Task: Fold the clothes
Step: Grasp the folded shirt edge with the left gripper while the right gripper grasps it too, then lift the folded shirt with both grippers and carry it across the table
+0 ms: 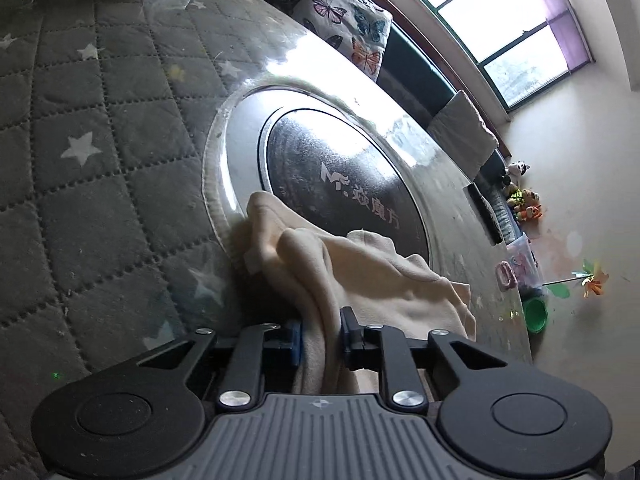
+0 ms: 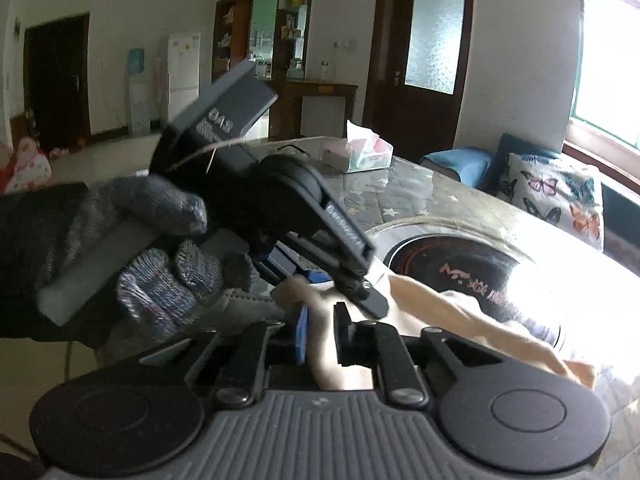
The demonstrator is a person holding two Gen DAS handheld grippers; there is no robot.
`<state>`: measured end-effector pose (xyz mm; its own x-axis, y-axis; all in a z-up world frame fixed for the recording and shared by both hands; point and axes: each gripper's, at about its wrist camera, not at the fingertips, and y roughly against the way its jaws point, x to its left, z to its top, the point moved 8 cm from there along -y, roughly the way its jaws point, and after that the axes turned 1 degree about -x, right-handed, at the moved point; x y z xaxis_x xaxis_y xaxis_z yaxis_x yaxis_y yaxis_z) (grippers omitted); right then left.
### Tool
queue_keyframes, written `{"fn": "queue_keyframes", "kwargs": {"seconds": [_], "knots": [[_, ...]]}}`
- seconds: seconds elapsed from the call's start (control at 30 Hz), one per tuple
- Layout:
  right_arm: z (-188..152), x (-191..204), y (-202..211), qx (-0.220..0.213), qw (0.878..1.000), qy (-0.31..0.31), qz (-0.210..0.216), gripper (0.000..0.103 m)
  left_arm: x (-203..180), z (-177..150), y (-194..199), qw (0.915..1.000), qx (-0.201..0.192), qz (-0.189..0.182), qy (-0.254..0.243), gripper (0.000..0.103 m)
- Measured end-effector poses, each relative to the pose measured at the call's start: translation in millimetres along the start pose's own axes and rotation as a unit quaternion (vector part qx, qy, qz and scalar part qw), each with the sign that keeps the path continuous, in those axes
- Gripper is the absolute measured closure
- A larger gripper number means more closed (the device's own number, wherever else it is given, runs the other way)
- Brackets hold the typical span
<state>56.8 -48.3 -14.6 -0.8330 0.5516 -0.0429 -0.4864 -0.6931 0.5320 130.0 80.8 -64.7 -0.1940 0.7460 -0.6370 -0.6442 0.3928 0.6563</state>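
A cream garment [image 1: 360, 280] lies crumpled on the table, partly over the round black hotplate [image 1: 340, 184]. In the left wrist view my left gripper [image 1: 320, 322] is shut on a bunched fold of it, which runs up between the blue pad and the black finger. In the right wrist view my right gripper [image 2: 320, 326] is shut on another fold of the same garment [image 2: 460, 312]. Just beyond it a gloved hand [image 2: 160, 248] holds the left gripper [image 2: 324, 280], close beside the right one.
The table carries a grey quilted star cover [image 1: 100, 140] under a glossy sheet. A tissue box [image 2: 360, 156] stands at its far side. A butterfly pillow [image 2: 556, 196] and blue cushions sit on the bench by the window. Toys [image 1: 524, 204] and a green cup [image 1: 536, 312] lie past the table edge.
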Motion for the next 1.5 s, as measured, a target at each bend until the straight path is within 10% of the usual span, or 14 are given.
{"fn": "queue_keyframes", "kwargs": {"seconds": [0.23,0.47,0.7,0.83,1.03,1.5], "knots": [[-19,-76,22,0.002,0.993,-0.078,-0.092,0.076,-2,-1,1,0.9999,-0.003,0.007,-0.013,0.083],[-61,-177,22,0.034,0.961,-0.181,-0.208,0.068,-3,-2,-1,0.9997,-0.003,0.013,-0.019,0.083],[-89,-205,19,0.030,0.946,-0.262,-0.189,0.067,-7,-1,-3,0.9992,-0.001,0.026,-0.030,0.083],[-87,-200,23,0.020,0.949,-0.265,-0.169,0.092,-15,2,-1,0.9983,-0.005,0.038,-0.043,0.083],[-69,-198,55,-0.020,0.949,-0.262,-0.174,0.094,-56,13,3,0.9958,-0.020,0.023,-0.086,0.087],[-81,-267,167,-0.039,0.917,-0.253,-0.304,0.095,-183,11,-69,0.9818,-0.017,-0.040,-0.185,0.097]]}}
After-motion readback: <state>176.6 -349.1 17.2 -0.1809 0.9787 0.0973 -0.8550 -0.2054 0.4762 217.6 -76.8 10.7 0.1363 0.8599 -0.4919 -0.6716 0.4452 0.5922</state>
